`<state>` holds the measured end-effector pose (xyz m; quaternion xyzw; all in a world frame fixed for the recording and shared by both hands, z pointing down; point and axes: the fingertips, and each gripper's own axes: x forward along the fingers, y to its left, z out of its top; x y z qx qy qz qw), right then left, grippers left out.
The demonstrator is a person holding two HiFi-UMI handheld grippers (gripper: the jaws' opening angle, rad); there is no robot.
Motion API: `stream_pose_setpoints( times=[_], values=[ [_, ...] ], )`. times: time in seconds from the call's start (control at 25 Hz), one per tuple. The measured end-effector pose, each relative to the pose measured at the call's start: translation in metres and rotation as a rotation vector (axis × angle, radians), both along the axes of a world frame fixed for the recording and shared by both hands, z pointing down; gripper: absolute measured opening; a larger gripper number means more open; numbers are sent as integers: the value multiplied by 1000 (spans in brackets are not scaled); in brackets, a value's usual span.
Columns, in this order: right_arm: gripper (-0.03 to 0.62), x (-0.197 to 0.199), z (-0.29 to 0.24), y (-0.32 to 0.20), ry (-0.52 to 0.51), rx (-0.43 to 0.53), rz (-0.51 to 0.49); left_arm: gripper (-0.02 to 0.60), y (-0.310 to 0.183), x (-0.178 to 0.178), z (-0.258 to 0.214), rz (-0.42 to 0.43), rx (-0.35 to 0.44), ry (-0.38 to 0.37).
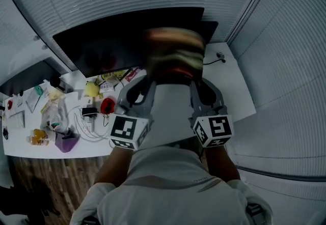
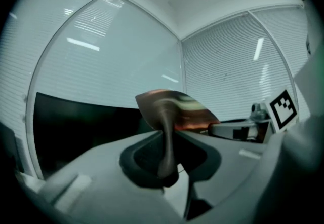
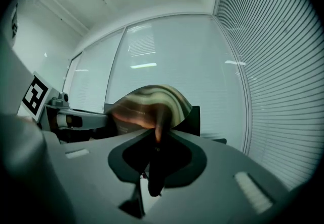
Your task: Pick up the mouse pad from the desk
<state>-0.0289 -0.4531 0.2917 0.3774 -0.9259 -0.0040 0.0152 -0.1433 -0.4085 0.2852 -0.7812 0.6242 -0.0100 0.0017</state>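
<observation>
The mouse pad (image 1: 173, 55), a thin flexible sheet with brown, cream and red swirls, is up in the air in front of the dark monitor, blurred in the head view. My left gripper (image 1: 149, 80) is shut on its lower left edge and my right gripper (image 1: 197, 81) on its lower right edge. In the left gripper view the mouse pad (image 2: 174, 110) bends upward out of the left gripper (image 2: 167, 139), pinched edge-on. In the right gripper view the mouse pad (image 3: 150, 102) fans out above the right gripper (image 3: 156, 139), which pinches it the same way.
Below lies the white desk (image 1: 237, 94). Its left part holds a purple cup (image 1: 66, 142), a yellow object (image 1: 91, 88), a red object (image 1: 107, 105), cables and papers. A wide dark monitor (image 1: 112, 40) stands behind. Window blinds surround the corner. Wooden floor (image 1: 46, 183) shows lower left.
</observation>
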Motion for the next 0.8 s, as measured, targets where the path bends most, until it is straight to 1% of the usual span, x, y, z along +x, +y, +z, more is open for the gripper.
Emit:
stream_pose_setpoints(
  times=[0.12, 0.24, 0.56, 0.8],
  values=[
    [41, 0, -15, 3, -9, 33, -5, 66, 2, 0, -12, -4, 26, -5],
    [41, 1, -17, 4, -14, 41, -11, 66, 3, 0, -15, -9, 38, -4],
    [41, 0, -18, 7, -18, 37, -23, 67, 6, -2, -15, -14, 37, 2],
    [43, 5, -18, 10, -23, 38, -23, 69, 10, 4, -17, -14, 40, 1]
  ],
)
